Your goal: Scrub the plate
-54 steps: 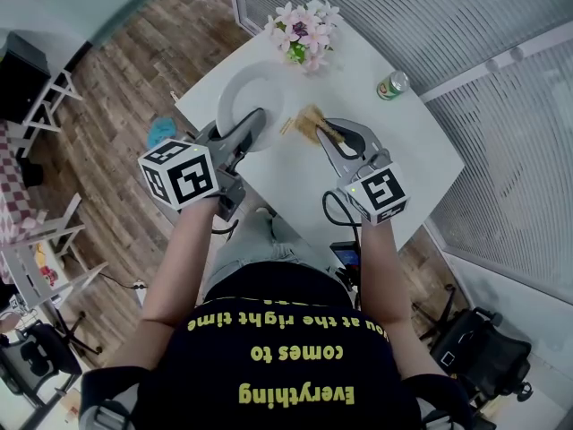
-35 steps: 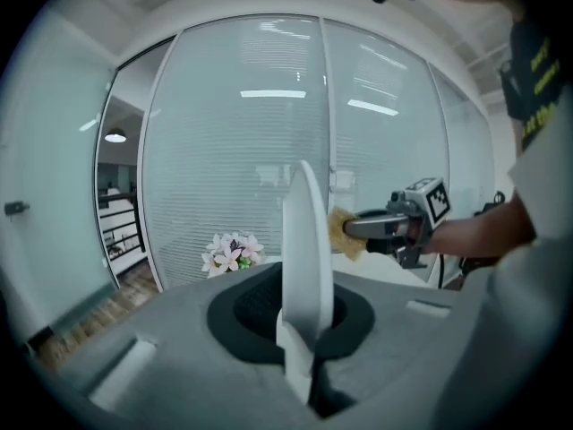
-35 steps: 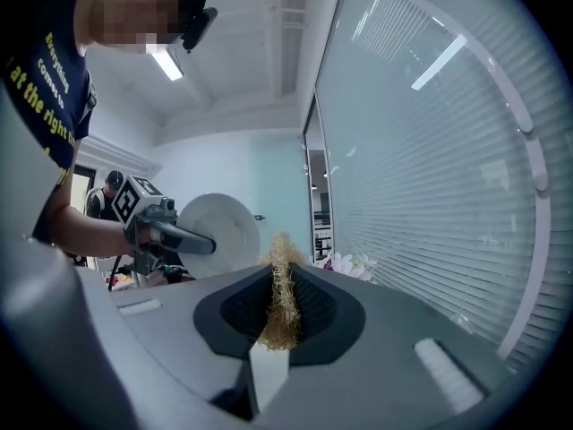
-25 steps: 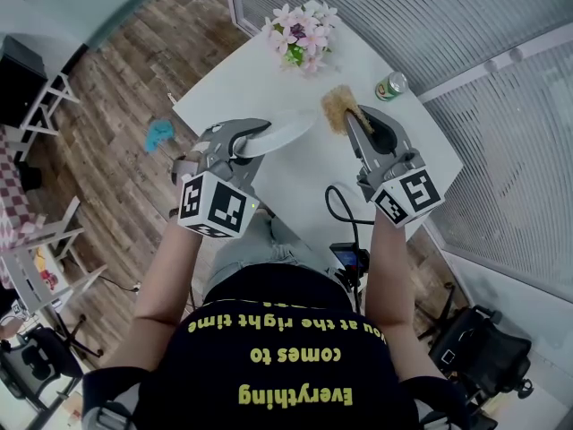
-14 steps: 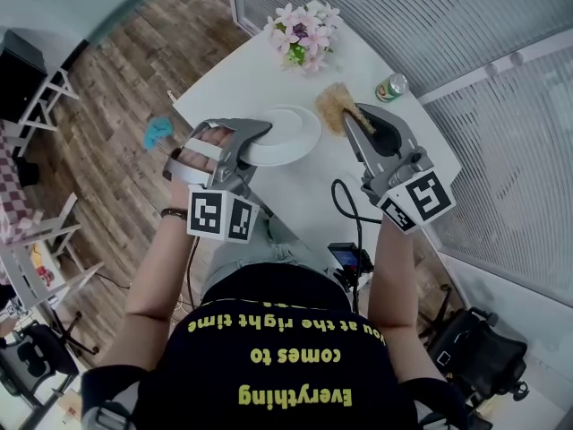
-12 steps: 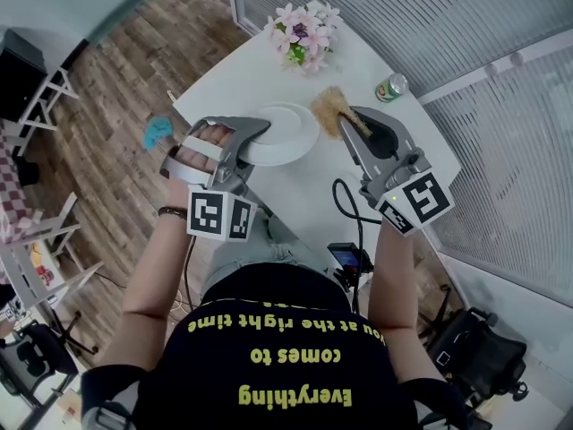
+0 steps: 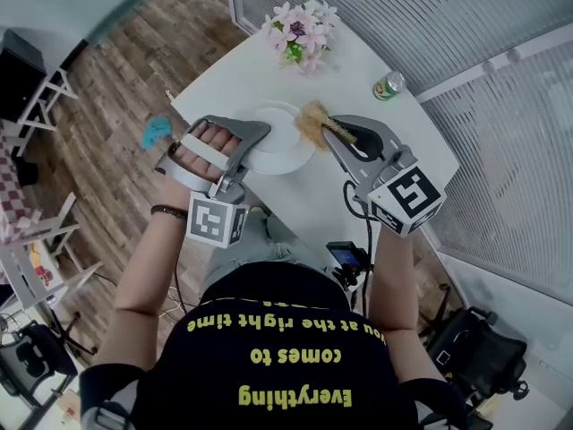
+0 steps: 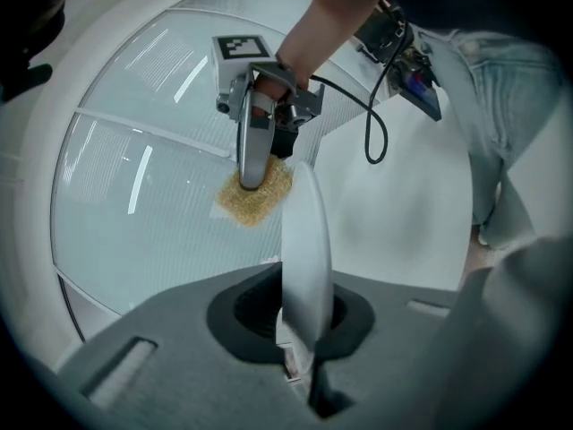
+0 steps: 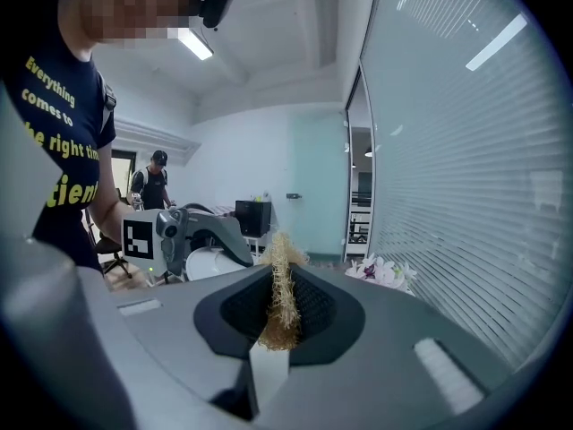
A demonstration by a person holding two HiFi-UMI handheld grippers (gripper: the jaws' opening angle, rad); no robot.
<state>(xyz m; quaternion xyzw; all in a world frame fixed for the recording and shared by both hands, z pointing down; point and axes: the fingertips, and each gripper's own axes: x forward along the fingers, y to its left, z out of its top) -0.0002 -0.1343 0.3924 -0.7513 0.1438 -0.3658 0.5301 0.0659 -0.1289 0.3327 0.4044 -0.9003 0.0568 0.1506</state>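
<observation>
My left gripper (image 7: 253,135) is shut on the near rim of a white plate (image 7: 279,141) and holds it above the table. In the left gripper view the plate (image 8: 305,240) runs edge-on between the jaws. My right gripper (image 7: 332,132) is shut on a tan scrub pad (image 7: 311,124), which overlaps the plate's right rim; I cannot tell whether it touches. The left gripper view shows the pad (image 8: 256,196) just beside the plate's face, under the right gripper (image 8: 253,150). In the right gripper view the pad (image 9: 282,289) stands upright in the jaws.
A pot of pink flowers (image 7: 302,32) and a green can (image 7: 390,85) stand at the far side of the white table (image 7: 403,146). A blue cloth (image 7: 159,133) lies on the wooden floor at the left. A person (image 9: 157,182) stands in the room's background.
The left hand has rolled, turning the plate from tilted on edge to face up. The right gripper has carried the scrub pad leftward to the plate's right rim.
</observation>
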